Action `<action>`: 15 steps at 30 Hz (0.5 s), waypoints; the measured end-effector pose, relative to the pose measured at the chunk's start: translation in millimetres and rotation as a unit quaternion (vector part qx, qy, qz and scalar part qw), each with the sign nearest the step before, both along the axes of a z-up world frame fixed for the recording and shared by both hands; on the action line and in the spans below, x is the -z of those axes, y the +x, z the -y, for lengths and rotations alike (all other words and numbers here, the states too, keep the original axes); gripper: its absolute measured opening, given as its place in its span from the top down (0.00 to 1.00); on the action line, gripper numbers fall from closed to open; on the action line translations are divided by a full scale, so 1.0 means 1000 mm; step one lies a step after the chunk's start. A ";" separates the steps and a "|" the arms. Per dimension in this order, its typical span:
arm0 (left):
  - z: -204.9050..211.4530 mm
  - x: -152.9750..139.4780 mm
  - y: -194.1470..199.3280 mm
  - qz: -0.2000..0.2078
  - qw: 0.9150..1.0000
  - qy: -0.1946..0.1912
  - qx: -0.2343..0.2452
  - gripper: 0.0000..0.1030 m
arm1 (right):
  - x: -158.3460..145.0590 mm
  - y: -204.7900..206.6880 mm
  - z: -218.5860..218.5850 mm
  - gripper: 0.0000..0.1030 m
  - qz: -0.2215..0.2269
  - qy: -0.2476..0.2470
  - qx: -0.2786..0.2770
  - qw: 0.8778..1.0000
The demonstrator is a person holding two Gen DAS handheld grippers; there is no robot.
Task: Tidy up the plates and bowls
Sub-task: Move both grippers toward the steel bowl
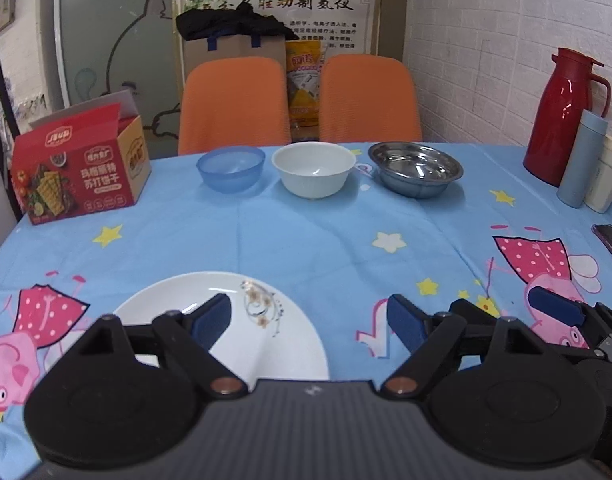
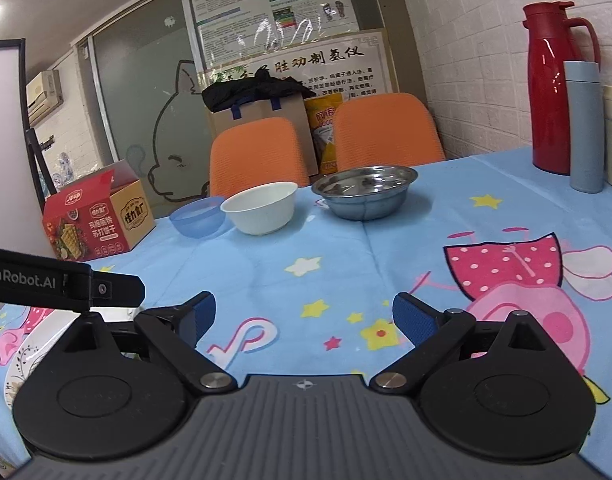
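A white plate (image 1: 266, 344) with a floral print lies on the near side of the table, under my left gripper (image 1: 308, 322), which is open and empty, its left finger over the plate. Three bowls stand in a row at the far edge: blue plastic (image 1: 231, 168), white (image 1: 313, 169) and steel (image 1: 416, 168). My right gripper (image 2: 304, 318) is open and empty above the tablecloth, right of the plate (image 2: 26, 354). The bowls also show in the right wrist view: blue (image 2: 197, 216), white (image 2: 260, 207), steel (image 2: 364, 191).
A red cracker box (image 1: 82, 168) stands at the far left. A red thermos (image 1: 560, 116), a blue flask (image 1: 582, 160) and a white cup (image 1: 608, 180) stand at the far right by the wall. Two orange chairs (image 1: 234, 104) are behind the table.
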State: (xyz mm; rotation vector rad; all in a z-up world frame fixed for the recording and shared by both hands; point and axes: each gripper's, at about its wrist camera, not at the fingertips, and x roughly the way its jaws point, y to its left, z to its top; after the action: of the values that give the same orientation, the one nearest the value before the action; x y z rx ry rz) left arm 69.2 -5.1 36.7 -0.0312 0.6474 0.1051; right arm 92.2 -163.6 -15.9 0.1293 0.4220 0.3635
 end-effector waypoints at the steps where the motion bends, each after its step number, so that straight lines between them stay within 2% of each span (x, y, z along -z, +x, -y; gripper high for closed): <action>1: 0.005 -0.001 0.005 -0.001 1.000 0.003 0.007 0.19 | 0.000 0.003 0.005 0.00 -0.001 0.001 0.005 1.000; 6: 0.026 -0.005 0.029 -0.001 0.999 -0.001 0.038 0.19 | -0.009 0.017 0.029 0.00 0.006 -0.012 0.024 1.000; 11: 0.033 -0.013 0.056 -0.001 0.998 -0.022 0.059 0.19 | -0.031 0.041 0.038 0.00 0.036 -0.068 0.026 0.997; 15: 0.024 -0.024 0.083 0.011 0.997 -0.043 0.056 0.19 | -0.053 0.069 0.048 0.00 0.053 -0.068 0.017 0.996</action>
State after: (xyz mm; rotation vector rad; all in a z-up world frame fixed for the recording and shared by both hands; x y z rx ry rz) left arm 152.3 -28.9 60.6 -0.0777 0.6296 -0.0315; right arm 160.8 -211.6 36.9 -0.0146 0.3377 0.3049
